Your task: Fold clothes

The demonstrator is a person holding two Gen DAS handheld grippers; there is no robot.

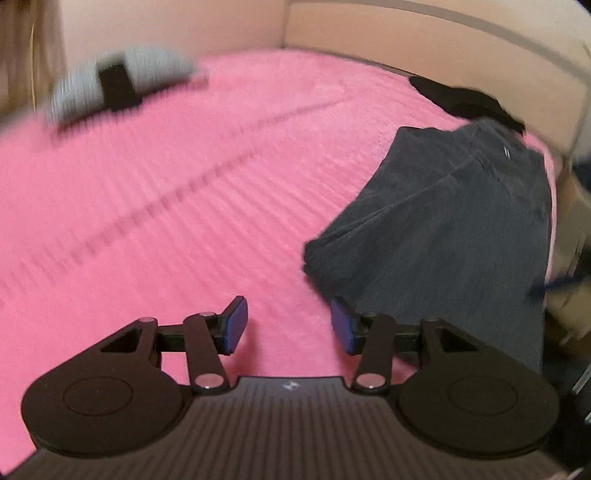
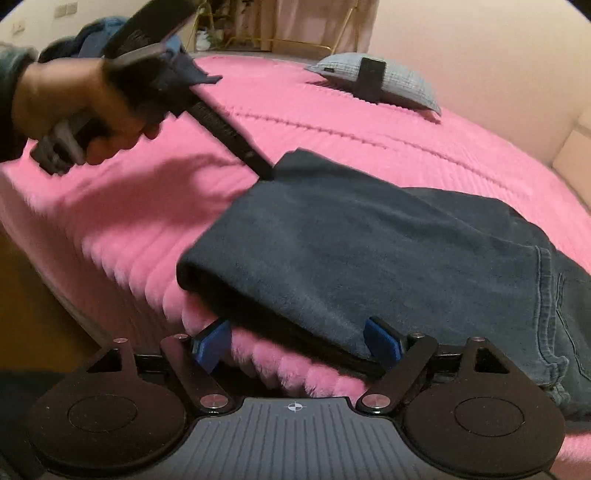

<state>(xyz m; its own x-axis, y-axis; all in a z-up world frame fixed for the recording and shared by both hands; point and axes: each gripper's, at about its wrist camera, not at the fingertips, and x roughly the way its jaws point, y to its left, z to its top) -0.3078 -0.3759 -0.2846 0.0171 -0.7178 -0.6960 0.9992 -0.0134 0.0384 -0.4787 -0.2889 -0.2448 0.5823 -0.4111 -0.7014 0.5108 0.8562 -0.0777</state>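
Pink bed: folded jeans, grey pillow.

Wide bed under a ribbed pink blanket, filling most of both views. Far across it, 1 grey-blue pillow crossed by a black strap. Behind, plain cream walls, pale curtains and a gold wire frame.

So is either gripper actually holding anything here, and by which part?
Nothing is held. The left gripper is open over the pink blanket; the right gripper is open, jaws straddling the folded jeans edge.
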